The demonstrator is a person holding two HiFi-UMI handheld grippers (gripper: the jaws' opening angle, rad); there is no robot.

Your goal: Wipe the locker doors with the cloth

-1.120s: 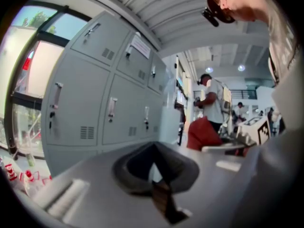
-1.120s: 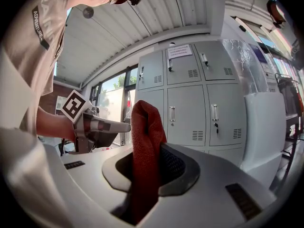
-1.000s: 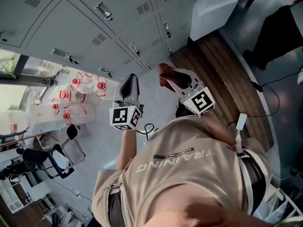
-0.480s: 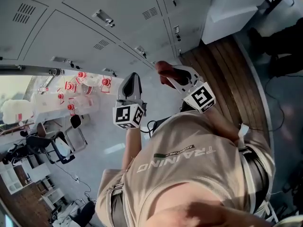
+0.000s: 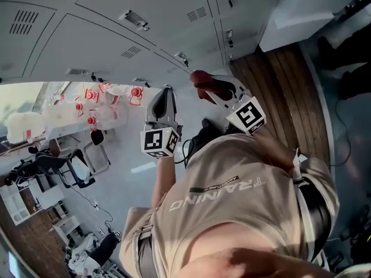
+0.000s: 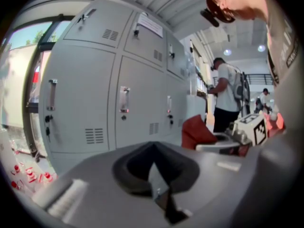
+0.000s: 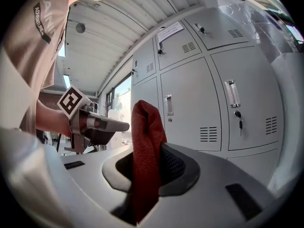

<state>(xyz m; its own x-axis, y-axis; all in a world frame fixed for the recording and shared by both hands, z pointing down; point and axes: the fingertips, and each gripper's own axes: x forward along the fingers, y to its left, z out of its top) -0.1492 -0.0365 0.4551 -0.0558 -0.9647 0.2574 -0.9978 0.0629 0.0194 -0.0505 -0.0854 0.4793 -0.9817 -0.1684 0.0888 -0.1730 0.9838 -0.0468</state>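
A person is holding two grippers up toward grey locker doors (image 5: 104,33), which are filling the upper left of the head view. At centre, the right gripper (image 5: 204,90) is pinching a red cloth (image 7: 145,141) in its jaws, near the doors but apparently not touching. The left gripper (image 5: 166,94), just beside it, is carrying nothing, jaws together. Wiping well likely means pressing the cloth flat and sweeping around the handles (image 5: 134,19).

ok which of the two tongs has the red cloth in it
The right tongs, shut on the red cloth; the left tongs are shut with nothing between them.
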